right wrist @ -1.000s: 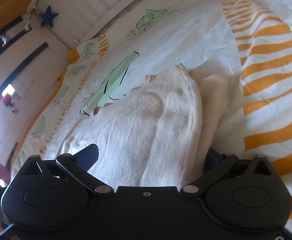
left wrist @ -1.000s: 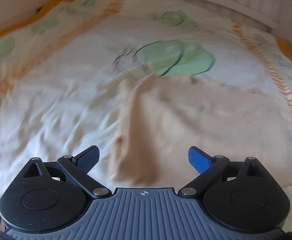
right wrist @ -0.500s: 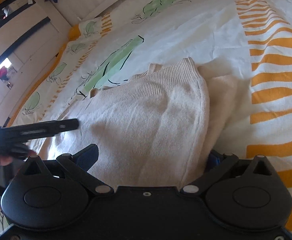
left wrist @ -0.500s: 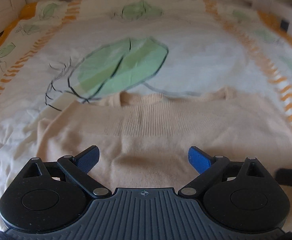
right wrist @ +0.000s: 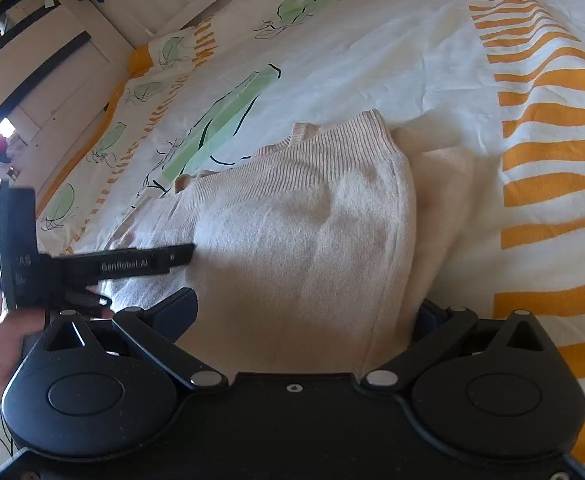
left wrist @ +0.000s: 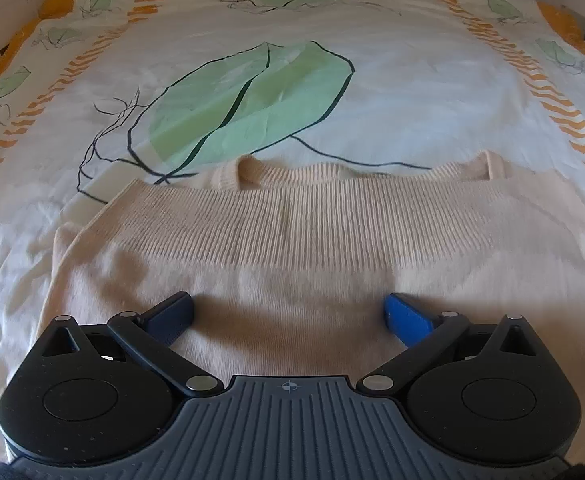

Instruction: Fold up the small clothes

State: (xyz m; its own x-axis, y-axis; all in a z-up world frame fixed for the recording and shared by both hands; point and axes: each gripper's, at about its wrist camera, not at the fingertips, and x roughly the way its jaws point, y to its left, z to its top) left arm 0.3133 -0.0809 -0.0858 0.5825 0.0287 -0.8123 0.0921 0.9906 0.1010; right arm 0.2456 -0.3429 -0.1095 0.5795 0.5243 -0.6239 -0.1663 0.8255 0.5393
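Left wrist view: the left claw (left wrist: 288, 316), wide, hovers over the sweater (left wrist: 312, 240), whose ribbed hem runs crosswise ahead; the right claw (right wrist: 304, 316), wide, straddles its right edge.

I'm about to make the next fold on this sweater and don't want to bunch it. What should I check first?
1. Left gripper open: ok, jaws spread wide over the sweater.
2. Right gripper open: ok; its right finger is hidden behind the sweater's folded edge.
3. Ribbed hem lying flat: ok.
4. Side already folded in: ok on the right; left side cannot tell.
5. Fabric between fingers before closing: cannot tell.
6. Bedspread bare beyond the sweater: ok.
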